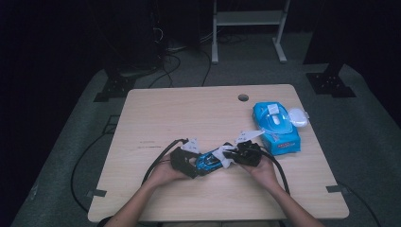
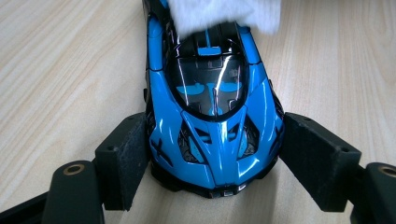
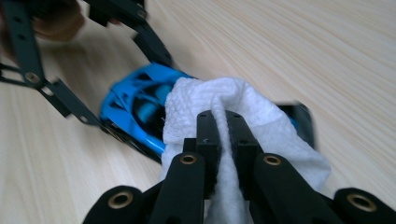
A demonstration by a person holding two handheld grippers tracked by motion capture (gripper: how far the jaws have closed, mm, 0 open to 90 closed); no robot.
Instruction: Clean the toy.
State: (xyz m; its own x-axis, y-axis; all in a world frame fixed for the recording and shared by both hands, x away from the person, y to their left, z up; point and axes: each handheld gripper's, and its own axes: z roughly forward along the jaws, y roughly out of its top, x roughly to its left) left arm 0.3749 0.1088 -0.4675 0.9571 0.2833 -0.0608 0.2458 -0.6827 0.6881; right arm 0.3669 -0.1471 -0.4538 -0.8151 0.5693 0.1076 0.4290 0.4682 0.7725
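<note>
At worktop 6 o'clock, left gripper clamped car; right gripper, clamped on wipe, wiped roof; nxt: rear.

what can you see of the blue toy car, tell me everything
The blue toy car is a glossy sports-car model, bright blue with black trim, a dark clear canopy and black vents; it looks like painted metal or plastic. It sits upright on the wooden table, its nose between the left gripper pads, which flank its front corners. A white wipe, pinched in the right gripper, lies over its rear half.
</note>
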